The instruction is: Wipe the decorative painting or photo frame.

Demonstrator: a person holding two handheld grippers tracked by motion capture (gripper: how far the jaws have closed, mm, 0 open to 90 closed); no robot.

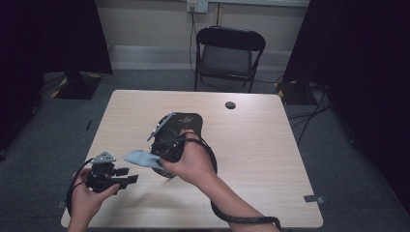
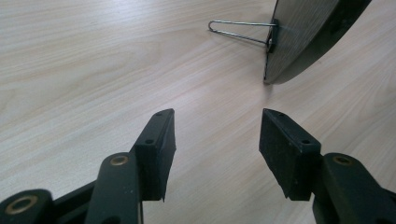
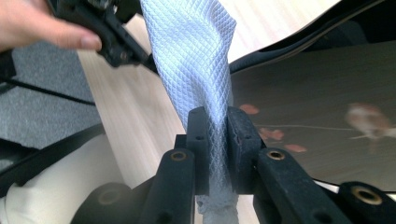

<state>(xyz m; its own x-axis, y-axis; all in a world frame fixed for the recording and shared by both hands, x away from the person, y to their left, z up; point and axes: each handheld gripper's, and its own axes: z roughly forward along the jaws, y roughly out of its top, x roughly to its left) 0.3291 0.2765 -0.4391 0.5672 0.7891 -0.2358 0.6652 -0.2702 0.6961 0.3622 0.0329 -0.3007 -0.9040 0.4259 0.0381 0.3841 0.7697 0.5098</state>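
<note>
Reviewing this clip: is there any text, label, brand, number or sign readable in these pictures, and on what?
None can be read.
The dark oval mirror on the table carries a pale star-like mark in the high view, too small to make out as text.
The cloth clamped in the right tool shows a woven grid, no print.
The open left tool bears no lettering.

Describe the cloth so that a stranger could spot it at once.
Start at the light wooden table and find the hand nearest its middle, holding the right gripper. The cloth is pinched between its jaws: pale blue, quilted in small diamonds, the one soft thing among black hardware.
</note>
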